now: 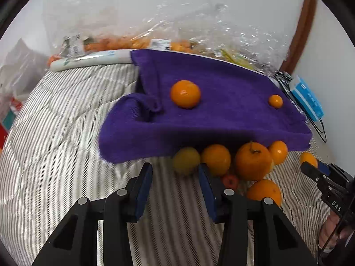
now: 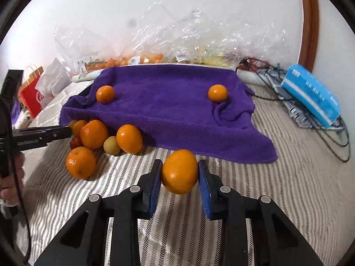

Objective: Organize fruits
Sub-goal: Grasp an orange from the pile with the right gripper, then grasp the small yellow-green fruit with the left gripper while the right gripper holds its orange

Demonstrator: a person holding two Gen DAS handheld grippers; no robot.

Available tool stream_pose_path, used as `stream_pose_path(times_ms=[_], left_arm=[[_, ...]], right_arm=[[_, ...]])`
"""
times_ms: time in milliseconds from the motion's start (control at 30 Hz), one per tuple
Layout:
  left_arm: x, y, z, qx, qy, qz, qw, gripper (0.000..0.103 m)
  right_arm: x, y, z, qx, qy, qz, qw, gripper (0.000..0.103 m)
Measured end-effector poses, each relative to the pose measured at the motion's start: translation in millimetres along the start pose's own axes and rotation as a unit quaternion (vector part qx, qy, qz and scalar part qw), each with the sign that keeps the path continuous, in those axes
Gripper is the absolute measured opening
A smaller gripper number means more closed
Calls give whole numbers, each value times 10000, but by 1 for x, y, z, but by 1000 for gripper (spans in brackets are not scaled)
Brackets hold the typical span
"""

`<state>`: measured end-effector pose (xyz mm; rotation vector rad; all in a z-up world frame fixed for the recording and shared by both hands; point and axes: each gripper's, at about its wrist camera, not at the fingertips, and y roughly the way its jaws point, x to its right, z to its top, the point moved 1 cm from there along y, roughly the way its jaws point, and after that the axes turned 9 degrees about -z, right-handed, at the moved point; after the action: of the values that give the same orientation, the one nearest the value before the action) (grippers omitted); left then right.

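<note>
Oranges (image 1: 216, 159) sit bunched at the near edge of the purple towel (image 1: 221, 115) on the striped bedding (image 1: 55, 155), as your left wrist view shows it. The towel's overhang shades the tops of that cluster, so you cannot count the fruit there with certainty. A small red fruit (image 1: 230, 180) is half hidden behind your right-hand finger, and its kind is hard to make out. Two more oranges lie apart on the towel, one large (image 1: 185, 93), one small (image 1: 275, 101). Clear plastic bags (image 1: 199, 33) along the wall blur whatever is inside. Your left gripper (image 1: 175, 170) stands with its jaws spread and nothing between the pads; the right-hand pad's tip is just beside the cluster, contact not clear. At the frame's right edge your right gripper (image 1: 310, 168) is cut off, with an orange peeking behind it.

Right wrist view: your right gripper (image 2: 180, 166) pinches one orange (image 2: 179, 171), both blue pads against its sides, just in front of the towel (image 2: 166, 115). The cluster (image 2: 93, 134) lies to the left, and your left gripper's (image 2: 64, 132) tip covers part of it. Your hand (image 2: 13, 177) is cut off by the frame edge. A blue packet (image 2: 310, 95) and tangled cables (image 2: 277, 77) on the right are blurred.
</note>
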<state>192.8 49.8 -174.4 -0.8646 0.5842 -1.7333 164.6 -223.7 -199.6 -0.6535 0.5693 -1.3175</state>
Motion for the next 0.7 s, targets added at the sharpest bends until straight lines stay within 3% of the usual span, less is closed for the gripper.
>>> stream_pose_path(times_ms=[67,133,267,533,700], left_arm=[[4,4,0,11,112,-6,9999,35],[6,6,-2,31,103,-140,9998,25],[12,2,-7,131,237,-60,9996,26],[6,7,-4,87,-15,-130,9999,26],[-1,2,-4,260,-166,-363,9989,26]], right_arm=[[0,7,0,-171,0,146,9997,32],[-4,8,0,-198,-38,144,9997,32],[-6,9,1,-198,-78,138,9997,32],[-6,11,0,-275,-118,36,9995,32],[-3,9,-1,-221,-58,73,9997,32]])
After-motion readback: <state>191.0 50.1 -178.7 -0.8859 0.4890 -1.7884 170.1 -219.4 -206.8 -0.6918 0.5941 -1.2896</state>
